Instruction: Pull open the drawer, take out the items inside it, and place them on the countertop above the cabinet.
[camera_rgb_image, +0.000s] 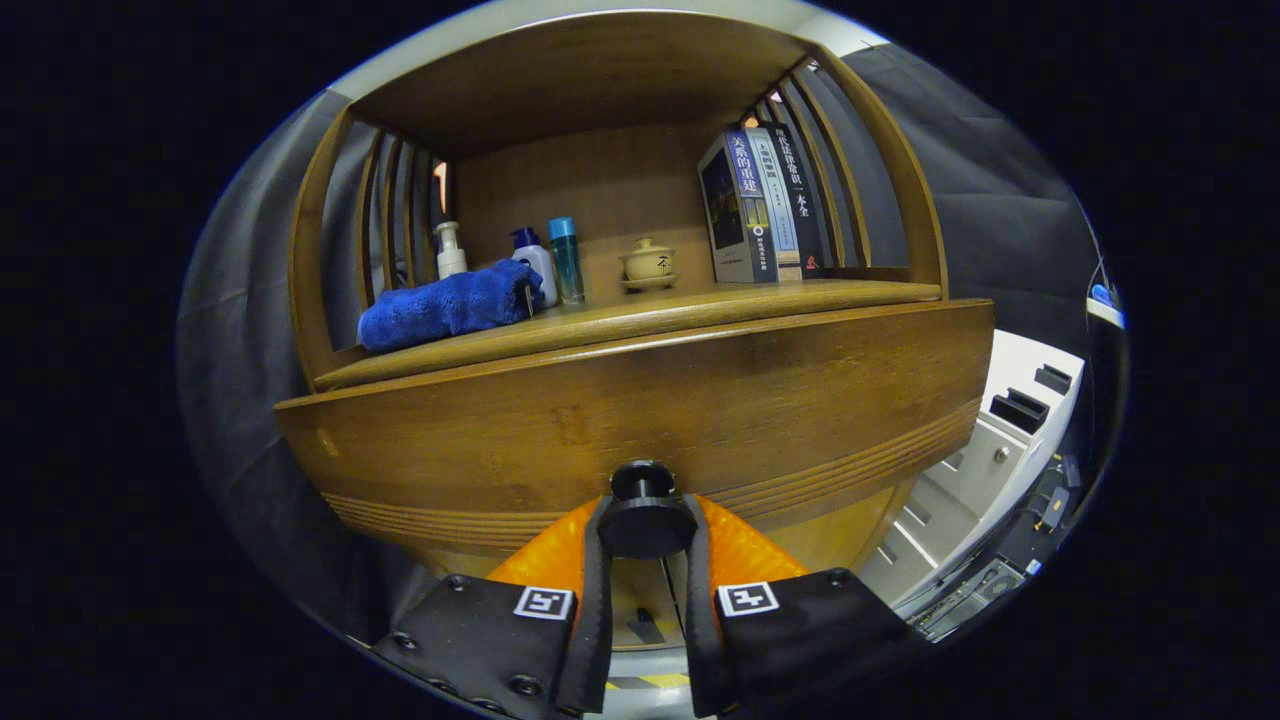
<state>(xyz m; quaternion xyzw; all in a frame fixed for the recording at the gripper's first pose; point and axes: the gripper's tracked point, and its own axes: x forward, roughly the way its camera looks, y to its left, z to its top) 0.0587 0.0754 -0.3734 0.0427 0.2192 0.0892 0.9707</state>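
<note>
A wooden cabinet fills the view, and its drawer front (640, 400) is a wide brown panel right ahead of me. A round dark knob (644, 516) sticks out from the lower middle of that panel. My gripper (645, 525) is shut on the knob, one finger pressing on each side of it. Above the drawer runs the countertop (700, 305). On it lie a folded blue towel (450, 303), a white pump bottle (449, 250), a blue-capped white bottle (533, 262), a slim teal bottle (566, 260), a small lidded ceramic jar (648, 264) and three upright books (762, 205). The drawer's inside is hidden.
Curved slatted wooden sides (385, 220) and a wooden roof enclose the countertop. A white unit (1000, 440) with drawers stands to the right of the cabinet. Below the fingers the floor shows yellow-black tape (640, 682).
</note>
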